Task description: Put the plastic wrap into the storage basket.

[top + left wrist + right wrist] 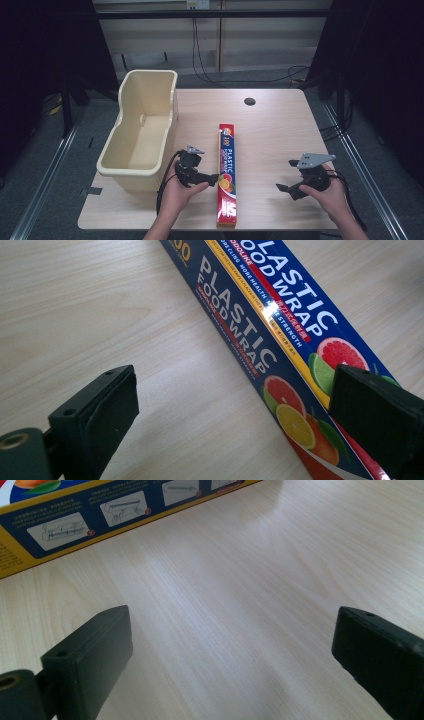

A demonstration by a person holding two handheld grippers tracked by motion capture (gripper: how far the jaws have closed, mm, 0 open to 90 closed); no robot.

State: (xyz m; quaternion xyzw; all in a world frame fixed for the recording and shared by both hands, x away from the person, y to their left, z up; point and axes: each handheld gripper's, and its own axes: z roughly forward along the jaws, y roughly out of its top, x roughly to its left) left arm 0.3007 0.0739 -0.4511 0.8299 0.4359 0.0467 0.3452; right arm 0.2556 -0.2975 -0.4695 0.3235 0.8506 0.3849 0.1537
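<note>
We are closing in on the box of plastic wrap (pixel 227 175), which lies flat on the counter (pixel 280 130), lengthwise toward us, just right of the cream tub (pixel 142 130). Our left tongs (pixel 214 179) stand released, spread wide at the box's left edge, with one jaw already over its printed top in the left gripper view and nothing gripped. Our right tongs (pixel 286 175) are released too, hovering well apart to the right. Next, we think, the left jaws must straddle the box's width, then clench before any lift toward the tub.
</note>
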